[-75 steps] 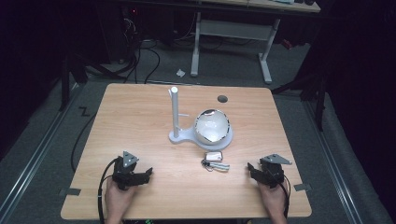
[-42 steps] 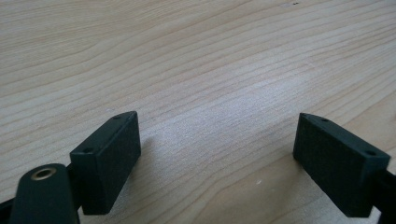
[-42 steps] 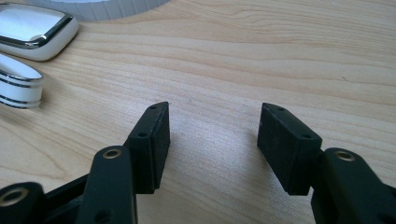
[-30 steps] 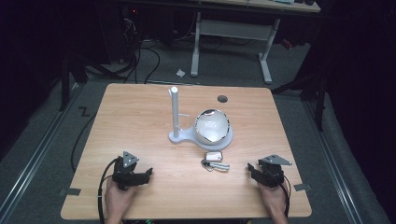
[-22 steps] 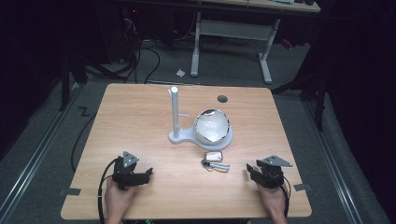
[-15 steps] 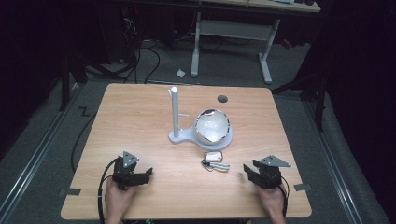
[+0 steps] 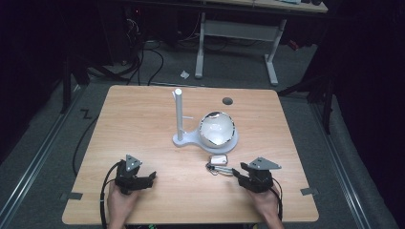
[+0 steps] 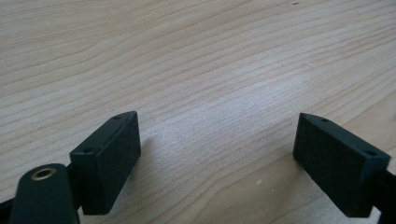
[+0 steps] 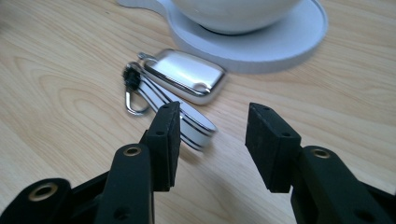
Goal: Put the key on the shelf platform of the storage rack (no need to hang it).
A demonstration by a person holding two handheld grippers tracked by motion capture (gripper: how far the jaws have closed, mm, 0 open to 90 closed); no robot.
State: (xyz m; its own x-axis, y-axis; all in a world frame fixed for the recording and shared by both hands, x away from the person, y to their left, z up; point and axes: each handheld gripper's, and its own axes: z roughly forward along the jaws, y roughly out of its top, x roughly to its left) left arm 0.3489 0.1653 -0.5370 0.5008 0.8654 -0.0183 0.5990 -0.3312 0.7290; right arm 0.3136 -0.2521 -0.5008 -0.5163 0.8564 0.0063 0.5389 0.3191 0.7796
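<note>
The right hand-held gripper (image 9: 212,140) has just been closing, jaws apart and empty, a key fob (image 9: 184,74) just ahead. The left hand-held gripper (image 8: 217,161) gapes wide over the bare table (image 8: 196,60).

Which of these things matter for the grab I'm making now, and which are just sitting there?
In the job:
- right gripper, jaws closing, nothing between them yet
- key fob
- its strap

Lying about:
- bowl
- white stand
- left gripper, open over bare table

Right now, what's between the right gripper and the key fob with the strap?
Only bare tabletop. In the right gripper view the right gripper has open jaws just short of the key fob; its strap nearly reaches the gap.
</note>
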